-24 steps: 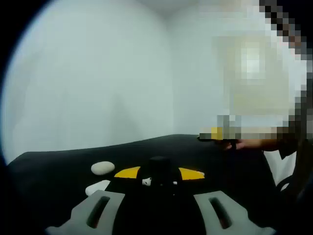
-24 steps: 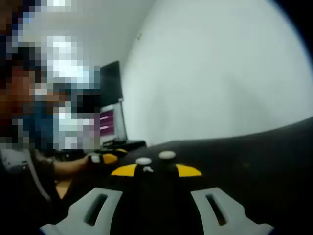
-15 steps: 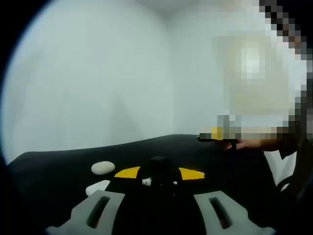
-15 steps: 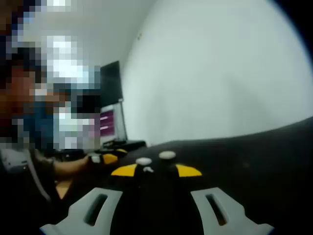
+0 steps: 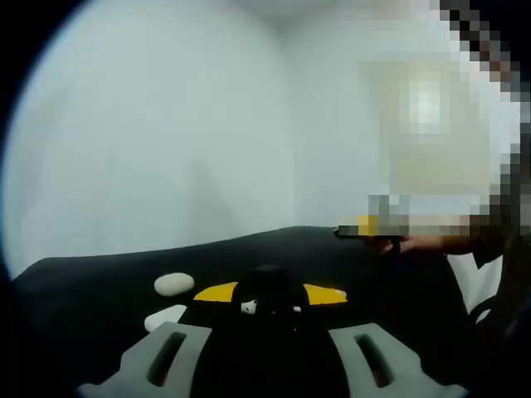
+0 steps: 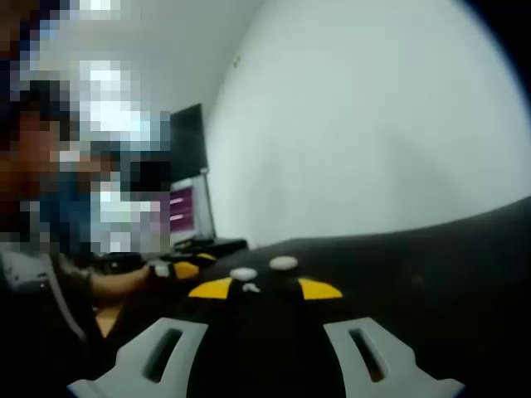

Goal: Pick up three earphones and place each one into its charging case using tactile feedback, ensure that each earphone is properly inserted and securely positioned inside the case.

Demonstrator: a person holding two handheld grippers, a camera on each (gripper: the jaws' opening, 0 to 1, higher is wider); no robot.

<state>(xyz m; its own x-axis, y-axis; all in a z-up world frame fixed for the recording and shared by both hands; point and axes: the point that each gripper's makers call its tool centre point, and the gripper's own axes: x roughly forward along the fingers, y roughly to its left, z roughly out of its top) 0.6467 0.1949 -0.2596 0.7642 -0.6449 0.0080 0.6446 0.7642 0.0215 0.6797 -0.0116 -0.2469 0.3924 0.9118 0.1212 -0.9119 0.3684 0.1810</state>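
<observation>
Nothing has shifted since the earlier frames; both views sit as they did. Starting with the left gripper view, the left claw (image 5: 270, 358) rises from the bottom edge with its two grey jaws spread wide apart and nothing between them. On the black table (image 5: 91, 282), at lower left, lies a white oval charging case (image 5: 174, 284), and just below it a second white case (image 5: 165, 317), flatter and partly cut off by the left jaw. Near the centre, between two yellow patches, a small white earphone (image 5: 249, 308) rests on the dark surface. At the right edge a hand (image 5: 423, 243) reaches over the table. Turning to the right gripper view, a person's hand (image 6: 124, 278) lies at centre left by a yellow-and-white object, with a dark monitor (image 6: 188, 178) behind. Mid-frame sit two white cases (image 6: 243, 273), one beside the other, and a tiny white earphone piece (image 6: 250, 287) just below. The right claw (image 6: 265, 358) likewise stands open and empty, at the bottom.
</observation>
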